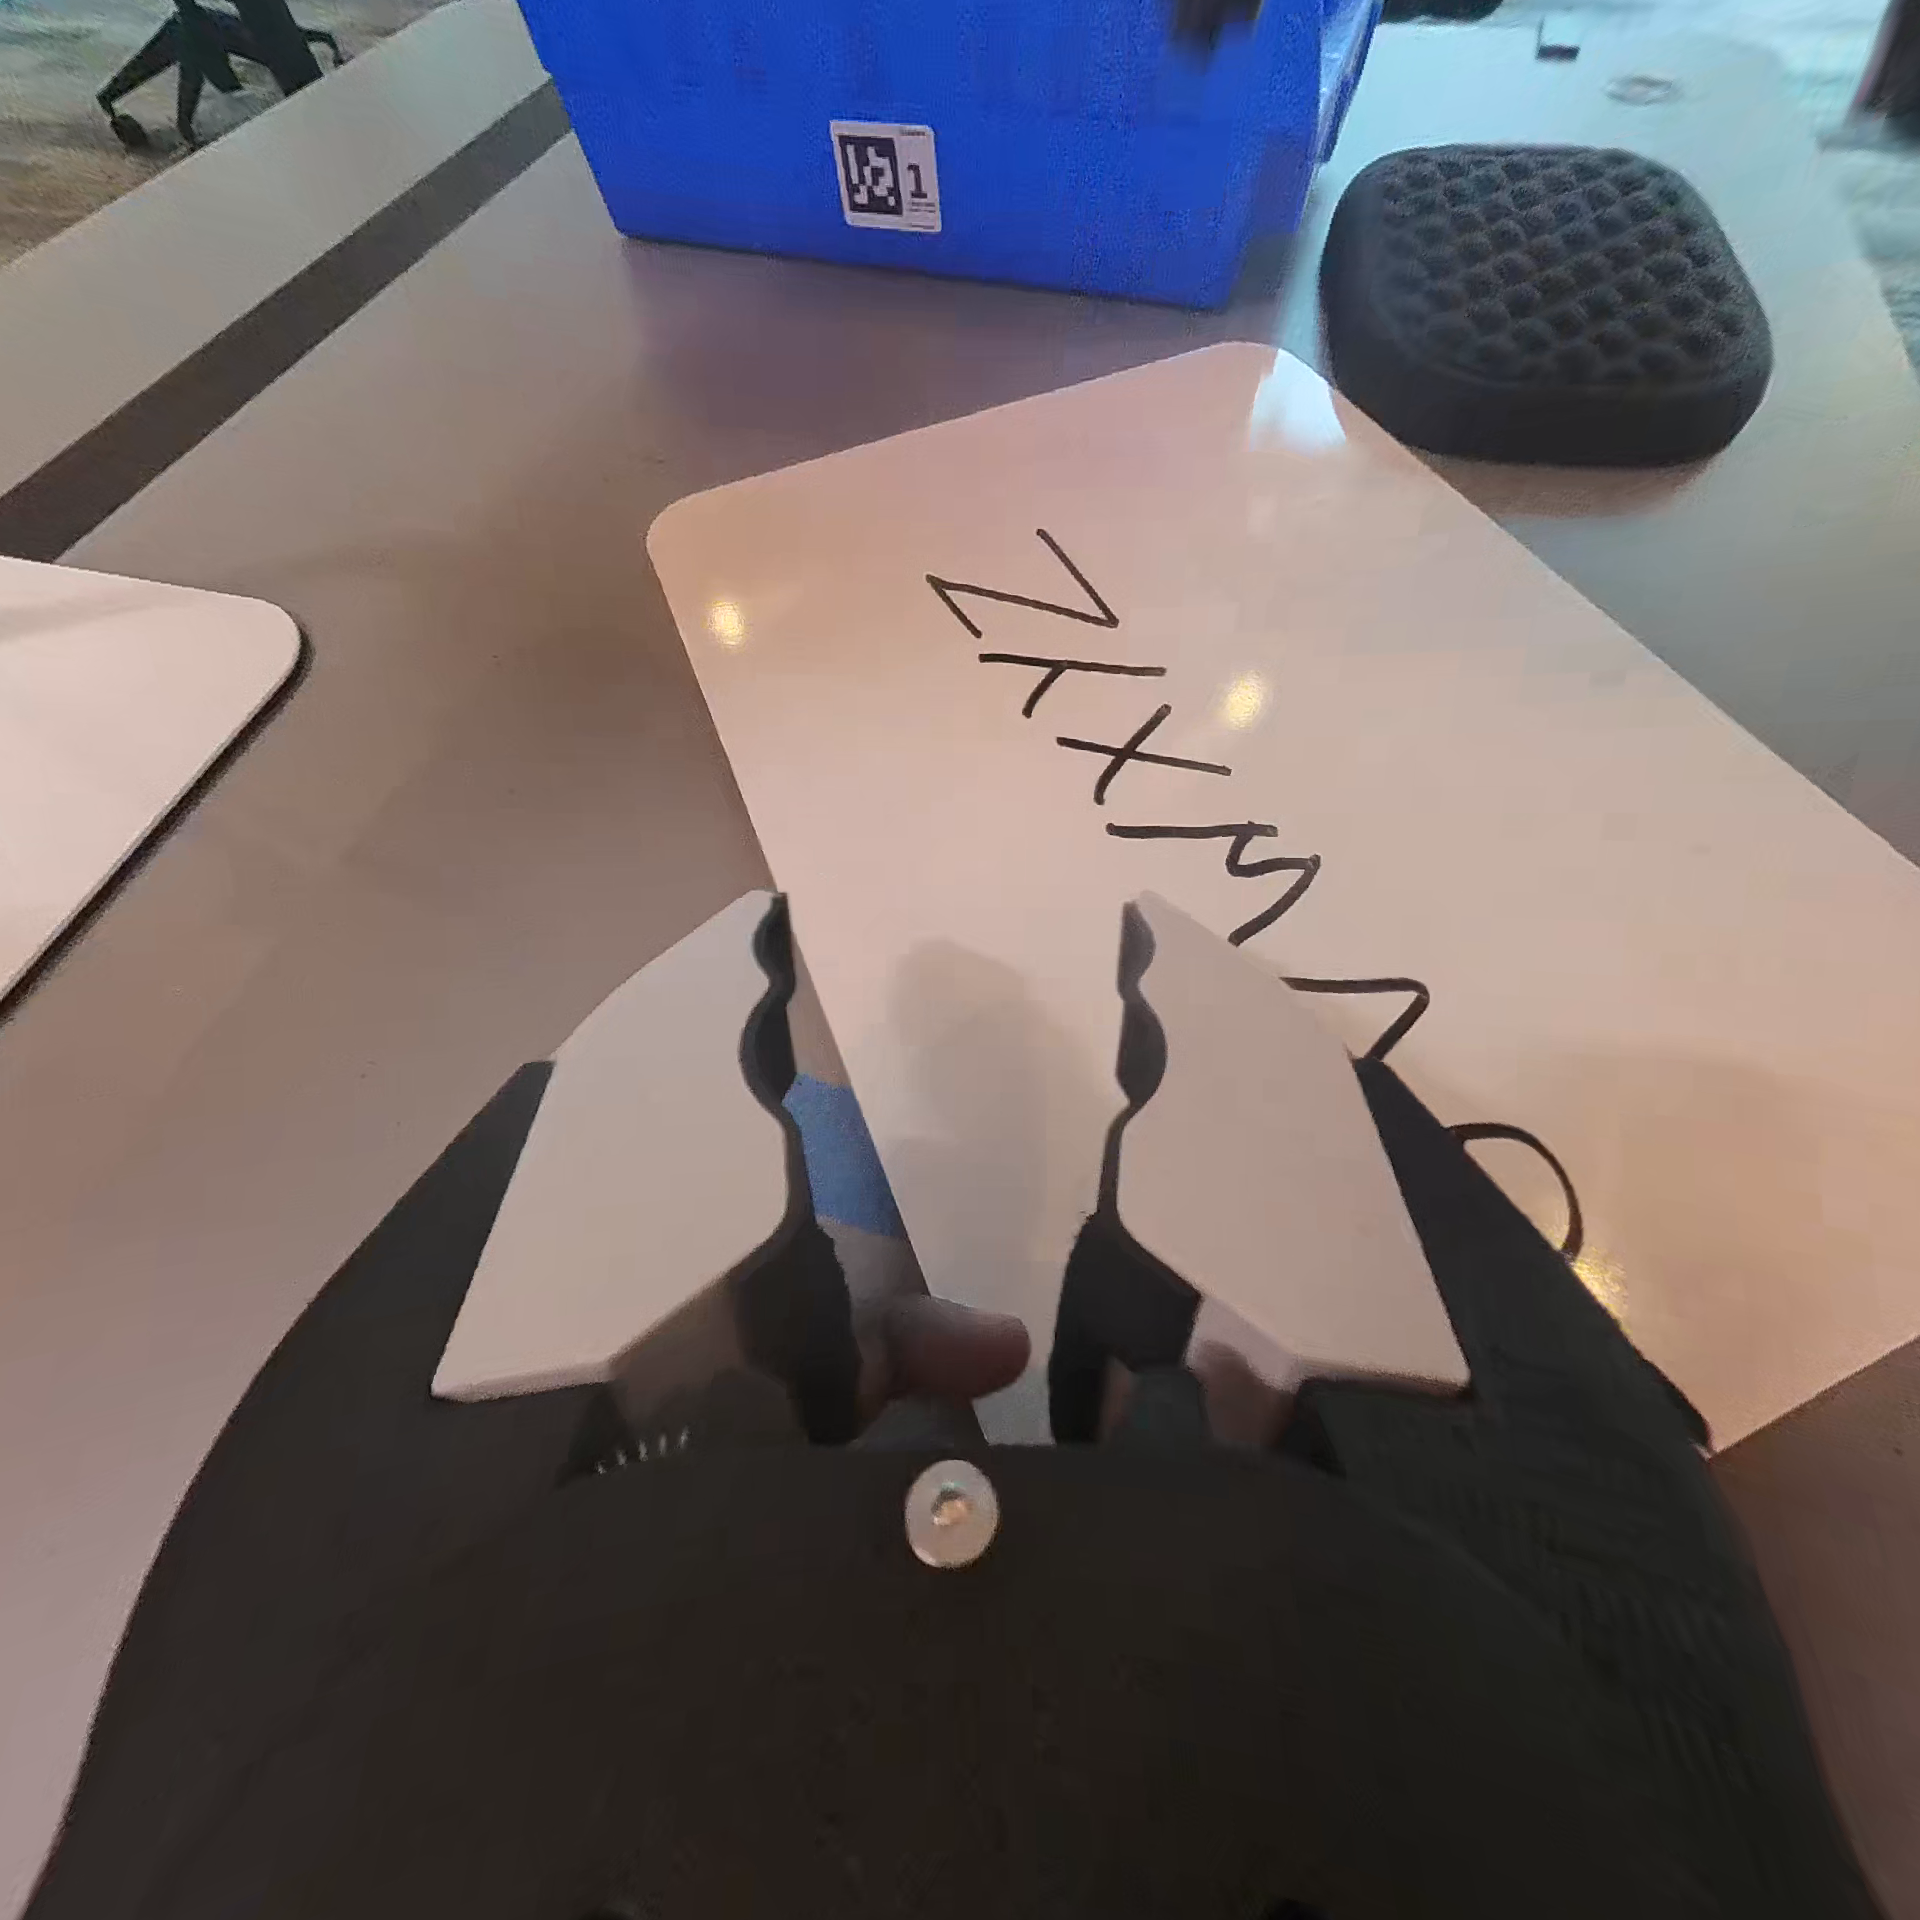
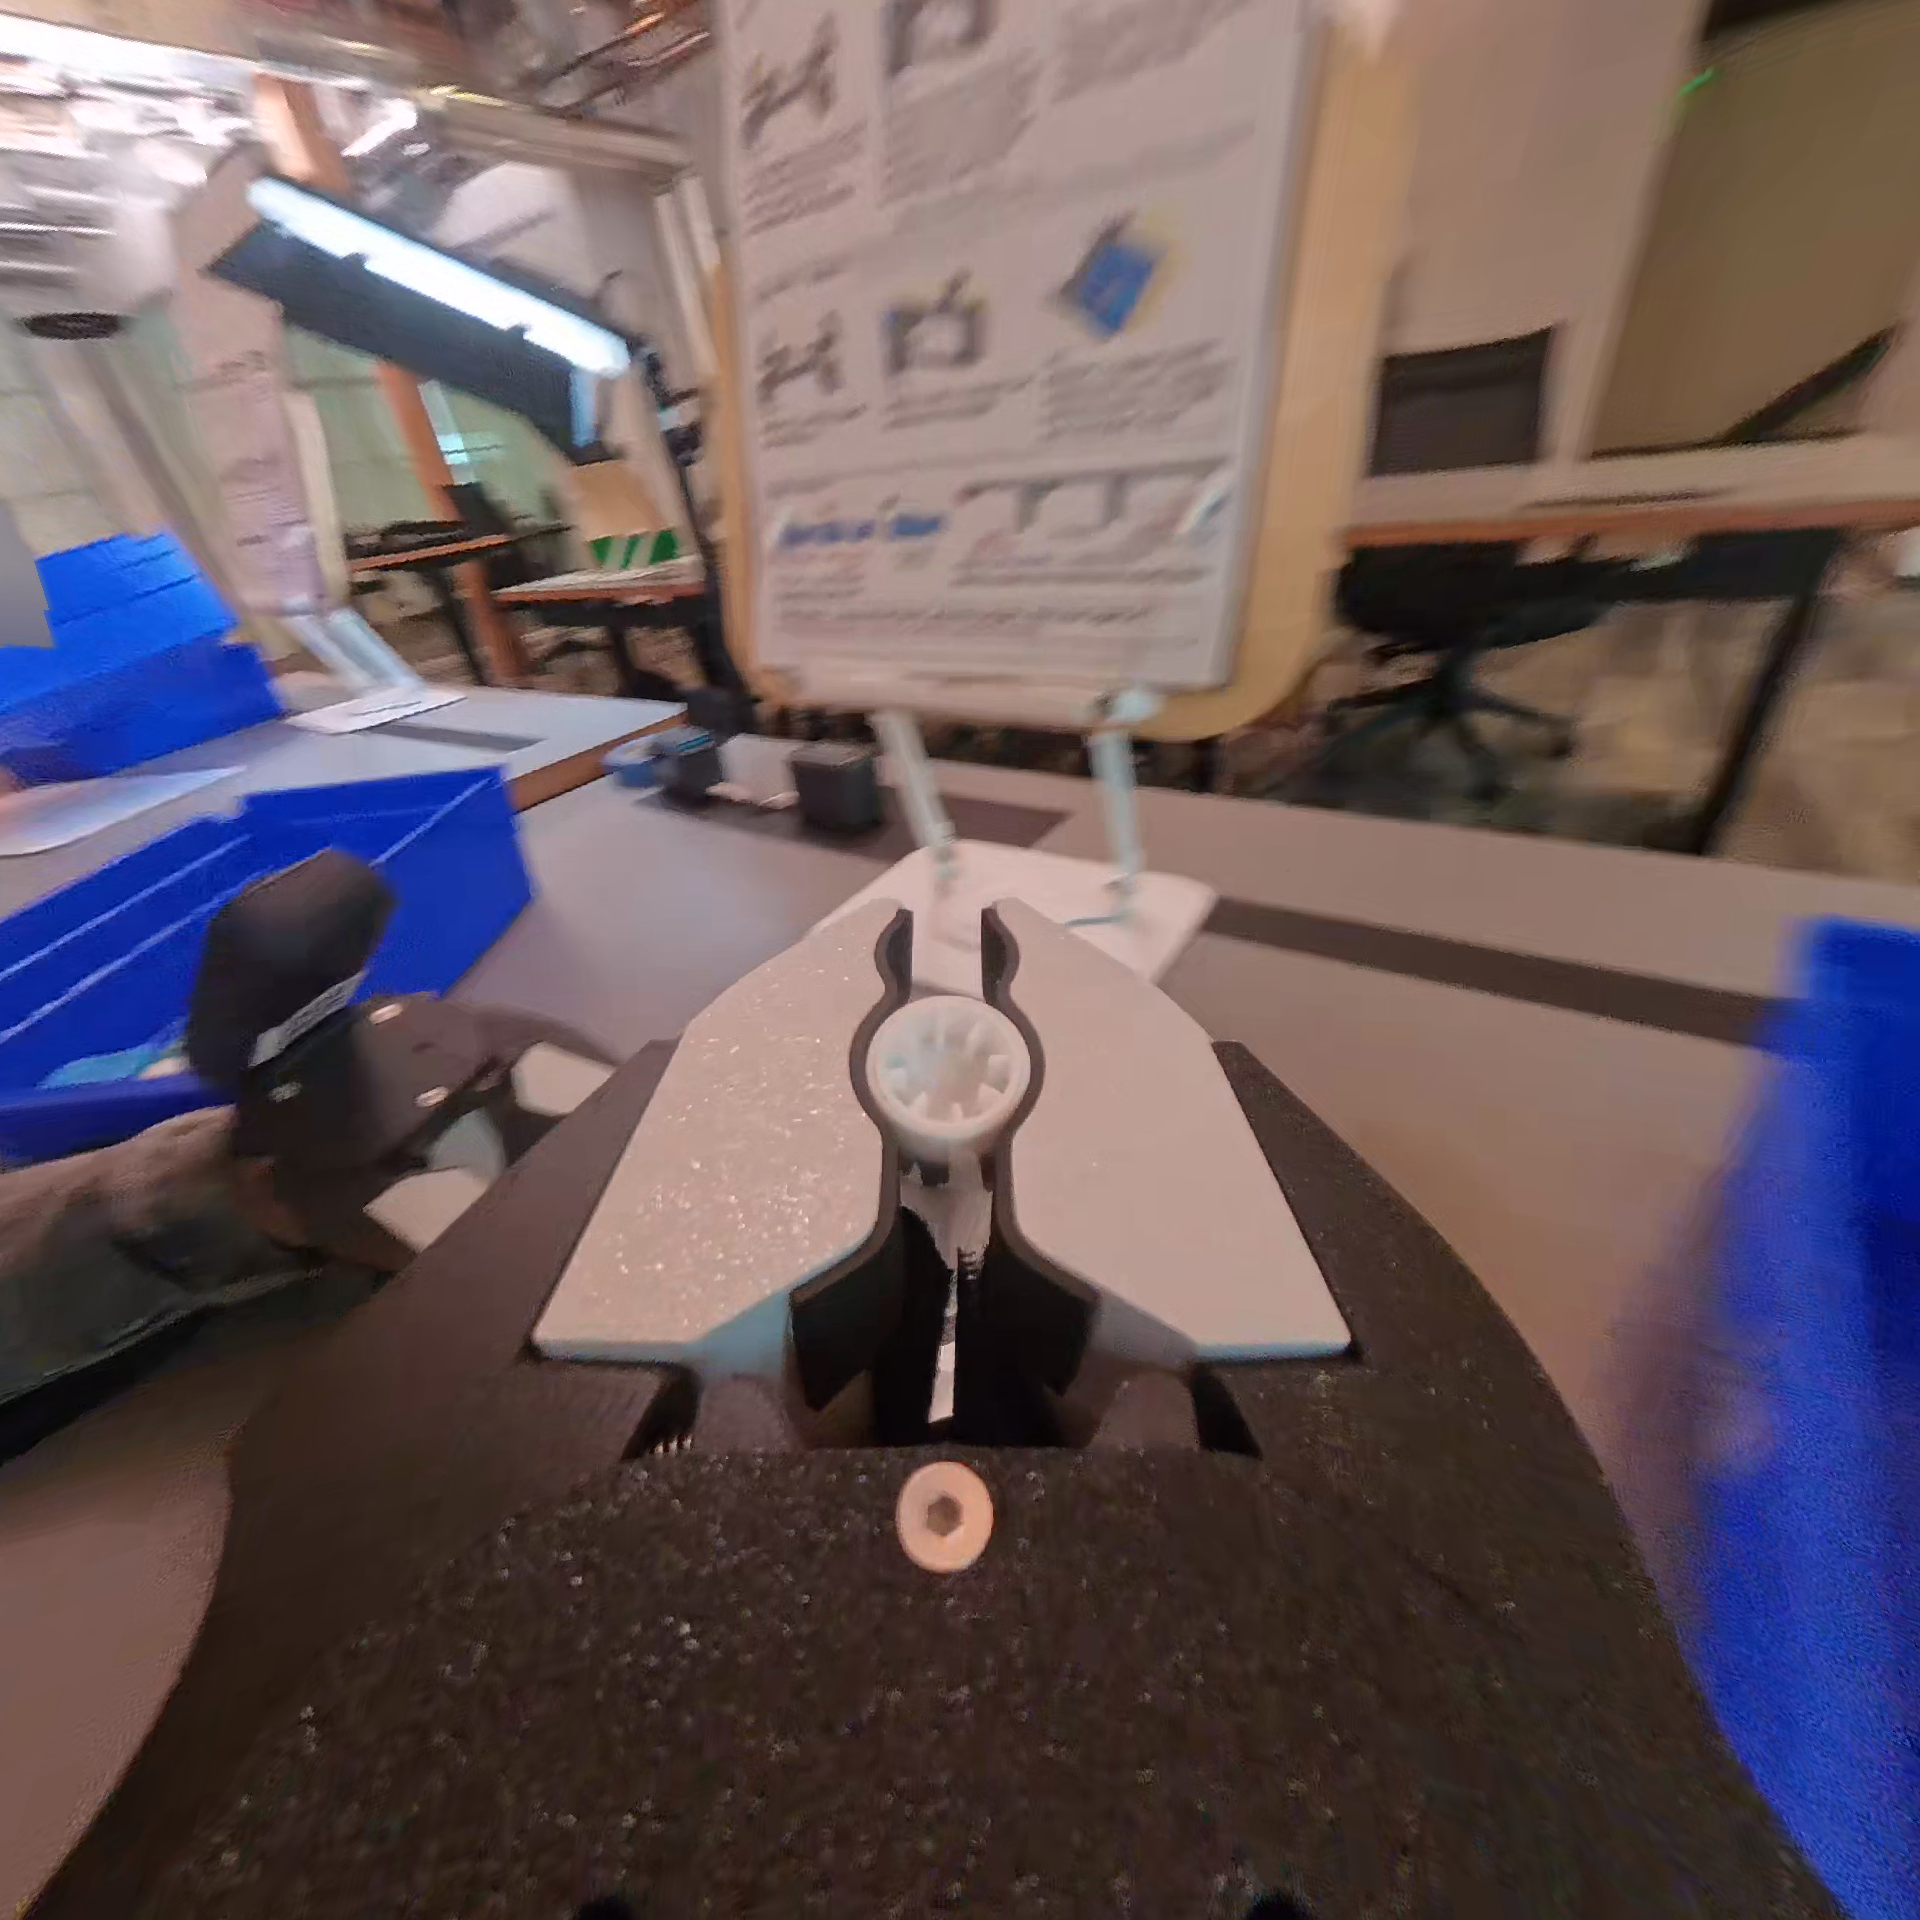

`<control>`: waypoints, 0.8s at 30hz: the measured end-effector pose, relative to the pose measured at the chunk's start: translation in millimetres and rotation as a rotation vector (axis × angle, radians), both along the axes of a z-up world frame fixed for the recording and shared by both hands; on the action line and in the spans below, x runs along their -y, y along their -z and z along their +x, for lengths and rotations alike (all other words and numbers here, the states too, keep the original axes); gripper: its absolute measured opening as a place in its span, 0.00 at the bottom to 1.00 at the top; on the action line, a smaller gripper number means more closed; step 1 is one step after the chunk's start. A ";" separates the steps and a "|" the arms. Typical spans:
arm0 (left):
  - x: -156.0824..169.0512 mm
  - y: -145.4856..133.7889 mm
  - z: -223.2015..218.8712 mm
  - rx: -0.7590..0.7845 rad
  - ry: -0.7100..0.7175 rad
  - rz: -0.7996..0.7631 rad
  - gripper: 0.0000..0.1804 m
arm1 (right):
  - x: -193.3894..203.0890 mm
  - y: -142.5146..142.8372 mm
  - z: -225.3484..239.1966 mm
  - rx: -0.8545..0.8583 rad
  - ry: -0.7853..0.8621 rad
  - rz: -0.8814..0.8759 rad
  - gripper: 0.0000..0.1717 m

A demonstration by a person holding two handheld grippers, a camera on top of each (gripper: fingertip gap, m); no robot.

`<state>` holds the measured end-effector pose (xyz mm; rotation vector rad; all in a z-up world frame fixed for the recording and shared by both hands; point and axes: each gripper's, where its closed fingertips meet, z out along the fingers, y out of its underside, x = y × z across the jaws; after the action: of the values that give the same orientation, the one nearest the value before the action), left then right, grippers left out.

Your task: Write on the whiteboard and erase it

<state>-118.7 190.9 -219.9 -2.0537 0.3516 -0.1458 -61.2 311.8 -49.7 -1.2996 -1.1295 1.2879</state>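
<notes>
Left wrist view: blue bin [image 1: 935, 135], contents hidden

Grey table [image 1: 416, 831] carrying a whiteboard [image 1: 1351, 831] lying under the tool, blue bin [image 1: 935, 125] sitting ahead, black cushion [image 1: 1548, 301] resting ahead-right

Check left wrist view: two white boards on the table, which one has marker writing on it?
The whiteboard under the open left gripper, with black strokes along it. The second board, at the view's left edge, shows no marks.
</notes>
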 end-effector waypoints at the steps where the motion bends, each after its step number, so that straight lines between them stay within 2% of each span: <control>1: -0.3 1.1 -0.6 -0.009 -0.006 -0.005 0.35 | -22.1 -13.4 15.6 -0.006 0.062 0.020 0.08; 3: -0.6 3.4 -0.9 -0.034 -0.010 -0.012 0.36 | -68.8 -27.5 42.8 0.057 0.186 0.057 0.08; 5: -0.8 4.3 -1.0 -0.051 -0.010 -0.013 0.36 | -116.1 -17.6 61.9 0.227 0.283 0.070 0.08; 9: -1.1 2.6 -1.2 -0.054 -0.014 0.001 0.36 | -192.4 44.9 78.7 0.589 0.385 0.048 0.08; 14: 0.1 -0.3 -0.9 -0.055 -0.014 0.004 0.36 | -226.1 127.2 75.1 0.889 0.370 -0.024 0.08; 18: 1.6 -10.8 -0.7 -0.069 -0.019 0.027 0.37 | -233.8 155.7 68.1 0.912 0.365 -0.082 0.10; 20: 3.2 -13.9 -1.4 -0.072 -0.019 0.040 0.37 | -235.2 160.4 64.6 0.887 0.370 -0.100 0.18; 22: 3.5 -13.5 -6.7 -0.085 -0.032 0.042 0.37 | -238.2 152.7 62.0 0.821 0.403 -0.091 0.27; 24: 3.4 -10.1 -13.2 -0.077 -0.055 0.028 0.37 | -241.5 132.8 62.0 0.724 0.460 -0.081 0.38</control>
<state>-131.9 187.6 -209.8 -2.0426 0.3421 -0.0277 0.8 553.2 -182.5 -2.0291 -1.1505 0.5245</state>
